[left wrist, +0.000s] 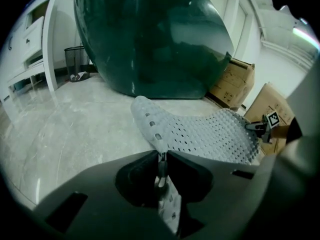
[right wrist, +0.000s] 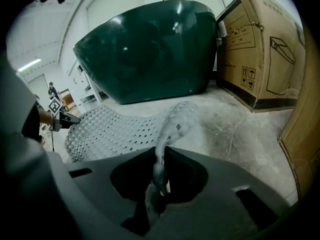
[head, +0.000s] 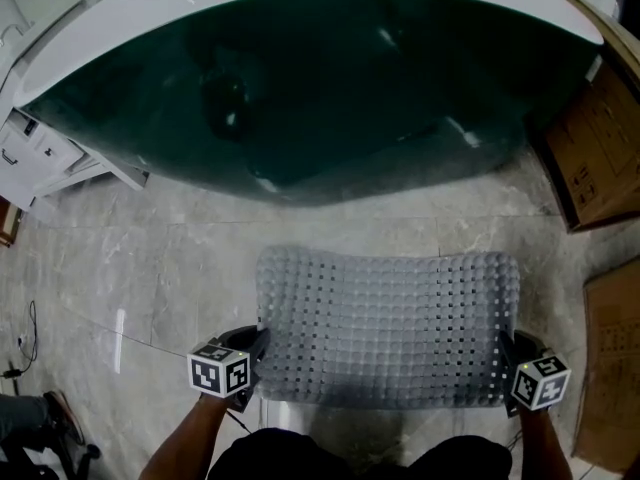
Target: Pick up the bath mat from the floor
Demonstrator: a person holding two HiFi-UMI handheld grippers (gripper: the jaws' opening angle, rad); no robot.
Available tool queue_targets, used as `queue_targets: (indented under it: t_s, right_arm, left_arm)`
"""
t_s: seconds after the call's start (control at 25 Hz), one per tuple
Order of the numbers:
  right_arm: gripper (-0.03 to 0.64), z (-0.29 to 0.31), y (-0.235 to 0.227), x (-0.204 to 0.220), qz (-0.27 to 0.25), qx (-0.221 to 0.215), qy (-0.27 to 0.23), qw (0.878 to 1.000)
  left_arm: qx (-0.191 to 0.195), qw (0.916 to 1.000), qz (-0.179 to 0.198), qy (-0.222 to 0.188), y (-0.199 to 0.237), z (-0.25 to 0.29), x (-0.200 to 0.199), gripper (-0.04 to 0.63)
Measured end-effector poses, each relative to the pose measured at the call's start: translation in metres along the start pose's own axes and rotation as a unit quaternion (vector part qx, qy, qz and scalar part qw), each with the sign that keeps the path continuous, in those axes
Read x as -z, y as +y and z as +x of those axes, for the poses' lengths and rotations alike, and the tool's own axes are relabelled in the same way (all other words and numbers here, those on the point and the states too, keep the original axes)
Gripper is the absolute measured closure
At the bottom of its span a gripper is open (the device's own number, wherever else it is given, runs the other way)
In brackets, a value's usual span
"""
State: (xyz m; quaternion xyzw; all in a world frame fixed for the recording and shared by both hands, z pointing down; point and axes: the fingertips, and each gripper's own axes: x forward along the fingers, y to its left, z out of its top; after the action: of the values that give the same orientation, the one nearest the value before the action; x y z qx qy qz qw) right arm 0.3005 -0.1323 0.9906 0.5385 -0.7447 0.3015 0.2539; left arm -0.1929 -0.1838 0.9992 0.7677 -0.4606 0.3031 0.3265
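The bath mat is seen spread on the floor just in front of the dark green bathtub, with its long side parallel to the tub. Its two short ends, on the side away from the tub, are gripped: the left tool is closed narrowly on the mat's left edge, and the right tool is closed narrowly on the right edge. In the left gripper view the thin mat edge is pinched between the jaws of the left tool, and the same is shown for the right tool in the right gripper view. At both grips the edge is curled upward, while the middle of the mat sags between them toward the floor in front of the tub. The grasp is judged done on both sides. The lift itself is judged barely begun: the mat's middle and its side nearest the tub are yet to be raised clear of the floor. Cardboard boxes stand to the right of the tub, apart from the mat.
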Motion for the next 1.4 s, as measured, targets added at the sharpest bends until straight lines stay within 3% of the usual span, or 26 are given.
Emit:
queue_targets:
  t_s: [0.56,1.4]
  right_arm:
    - [0.572,-0.053,0.040,-0.077,-0.002,-0.018,-0.035,0.999]
    - [0.572,-0.231,0.104,-0.248,-0.002,-0.027,-0.076,0.997]
  left_arm:
    - [0.009,0.9980,0.022,-0.058,-0.036,-0.069,-0.069,0.545]
    - [-0.010,0.9917,0.009,-0.128,-0.093,-0.286,-0.209,0.545]
